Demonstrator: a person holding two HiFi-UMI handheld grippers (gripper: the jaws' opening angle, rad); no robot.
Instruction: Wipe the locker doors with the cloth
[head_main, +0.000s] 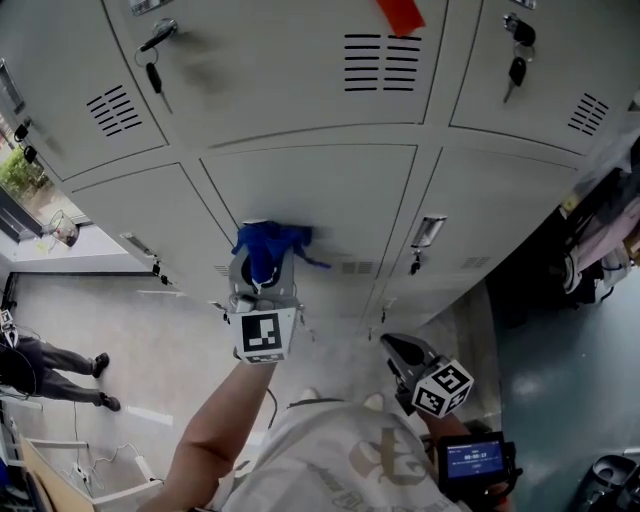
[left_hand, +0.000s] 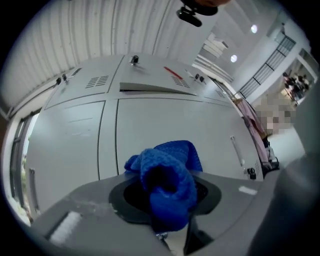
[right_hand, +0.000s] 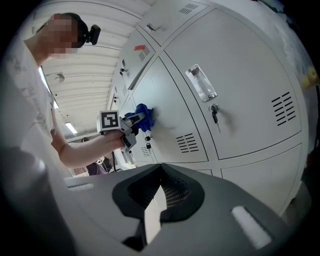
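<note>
- Right gripper (head_main: 402, 352): jaws together, nothing between them, held low.
- Left gripper (head_main: 262, 275): jaws clamped on blue cloth (head_main: 270, 240).
- Cloth pressed against middle locker door (head_main: 330, 185).

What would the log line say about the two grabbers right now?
left gripper: shut on blue cloth | cloth: against locker door | right gripper: shut, empty, clear of the lockers
</note>
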